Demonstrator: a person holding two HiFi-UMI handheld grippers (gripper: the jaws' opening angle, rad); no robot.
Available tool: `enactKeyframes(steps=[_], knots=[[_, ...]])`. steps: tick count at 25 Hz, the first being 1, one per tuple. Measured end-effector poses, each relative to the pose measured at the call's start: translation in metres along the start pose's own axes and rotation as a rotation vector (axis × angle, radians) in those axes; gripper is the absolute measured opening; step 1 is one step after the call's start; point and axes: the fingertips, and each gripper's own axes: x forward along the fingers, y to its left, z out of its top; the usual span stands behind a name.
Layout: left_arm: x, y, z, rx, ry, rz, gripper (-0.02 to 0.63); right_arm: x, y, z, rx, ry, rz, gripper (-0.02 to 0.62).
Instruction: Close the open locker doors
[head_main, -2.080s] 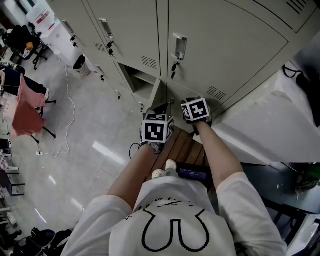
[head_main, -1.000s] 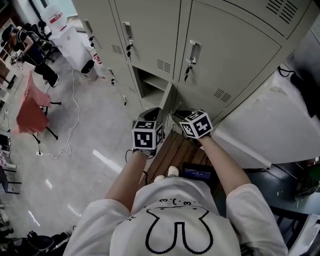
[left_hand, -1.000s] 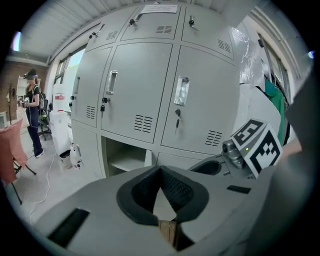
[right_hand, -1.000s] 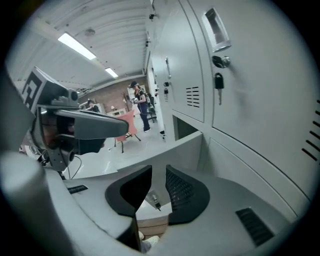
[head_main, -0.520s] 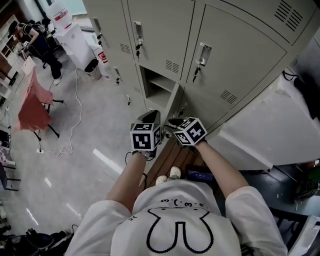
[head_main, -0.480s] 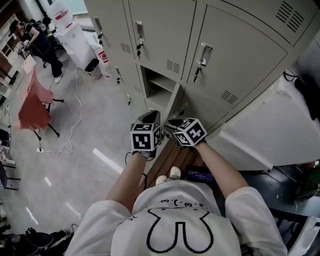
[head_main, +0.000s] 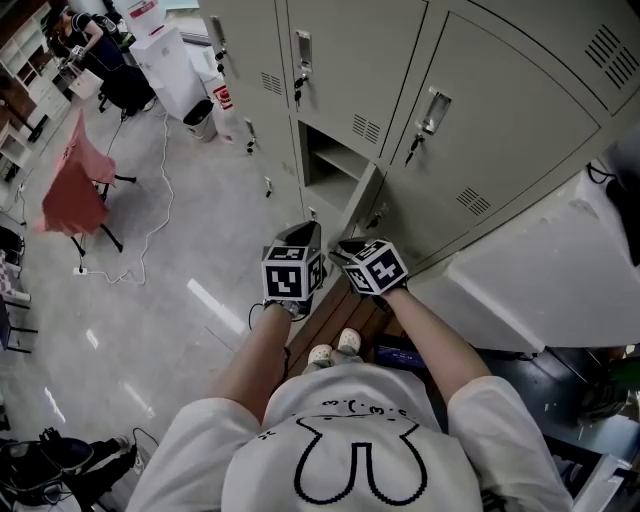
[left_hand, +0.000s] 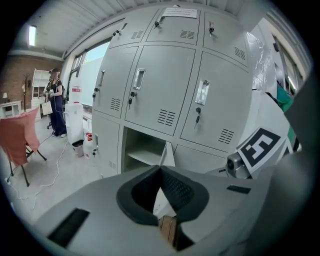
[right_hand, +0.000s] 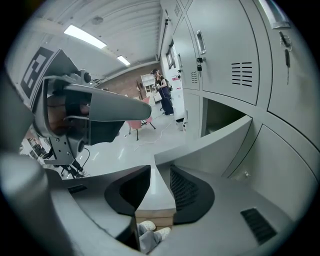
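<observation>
My left gripper (head_main: 306, 232) is clenched. In the left gripper view its pads meet at the tips (left_hand: 160, 169) with nothing caught between them. Through the space behind the tips I see a pale slice of the open locker door (left_hand: 167, 154) and a bit of wood.

My right gripper (head_main: 346, 247) is released; its jaws have just been opening. In the right gripper view the pads (right_hand: 186, 192) stand apart. The free edge of the door (right_hand: 210, 140) shows in the gap, with neither pad pressing on it. I cannot tell whether that edge sits between the jaws or just beyond them.

The door (head_main: 364, 205) belongs to the bottom row of the grey lockers (head_main: 500, 110). It is swung out towards me, hinged on its right side. The open compartment (head_main: 335, 165) to its left shows a bare shelf. The doors above it and to either side are shut, with keys hanging in some locks.

Both grippers hang just in front of the door's free edge, side by side, left one nearest the compartment. I stand on a wooden slatted platform (head_main: 345, 305) at the foot of the lockers, my pale shoes (head_main: 333, 347) below the grippers. Far off to the left on the floor (head_main: 170, 250) a red cloth (head_main: 72, 195) is draped over a stand.
</observation>
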Motion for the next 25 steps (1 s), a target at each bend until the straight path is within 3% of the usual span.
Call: enactKeyframes(steps=[17, 25], knots=[[0.004, 0.039, 0.006, -0.075, -0.032, 0.15, 0.017, 0.029, 0.004, 0.022, -0.107, 0.044, 0.109, 0.103], [0.01, 0.062, 0.01, -0.067, -0.044, 0.217, 0.017, 0.043, 0.008, 0.032, -0.174, 0.064, 0.15, 0.103]])
